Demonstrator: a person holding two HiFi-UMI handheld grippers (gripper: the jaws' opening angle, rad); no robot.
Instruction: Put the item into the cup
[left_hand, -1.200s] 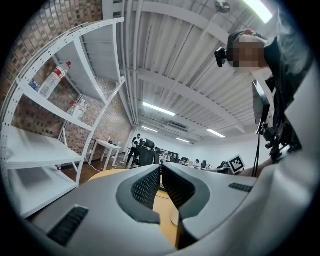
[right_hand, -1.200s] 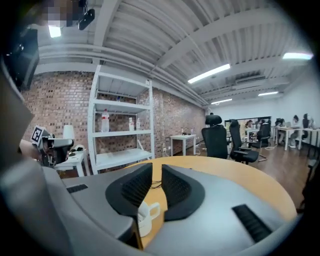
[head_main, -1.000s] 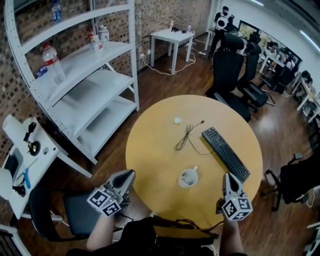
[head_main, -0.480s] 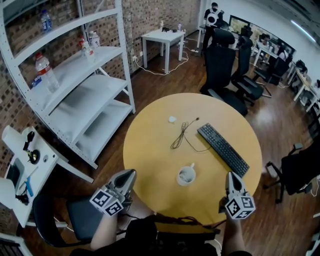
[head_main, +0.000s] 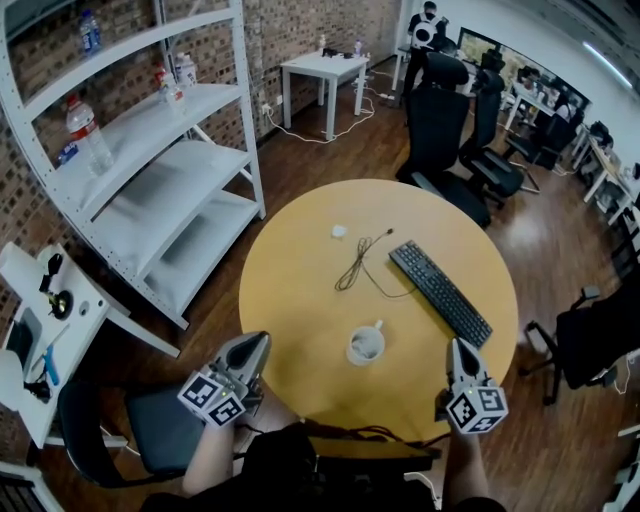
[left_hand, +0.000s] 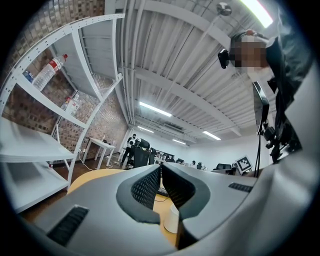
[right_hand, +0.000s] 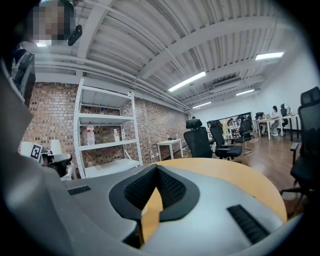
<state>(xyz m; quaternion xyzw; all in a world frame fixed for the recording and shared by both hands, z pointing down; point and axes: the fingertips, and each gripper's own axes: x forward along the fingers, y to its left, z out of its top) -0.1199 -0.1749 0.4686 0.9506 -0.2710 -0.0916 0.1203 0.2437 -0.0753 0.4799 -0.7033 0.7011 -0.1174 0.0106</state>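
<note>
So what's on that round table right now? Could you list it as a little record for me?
Table: round, yellow top
Cup: white, with a handle, towards the near edge; contents unclear
Keyboard: black, on the right half
Cable: dark, loose, left of the keyboard
Small white item: far side, apart from the cup
Left gripper: jaws together, empty
Right gripper: jaws together, empty

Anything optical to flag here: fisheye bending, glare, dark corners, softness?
Head view: strong fisheye, the white shelf uprights bow outward; the table is evenly lit and sharp. Left gripper view: black vignette corners, and the ceiling light is blown out. Right gripper view: same vignette; the light strips are bright, with no heavy glare.
</note>
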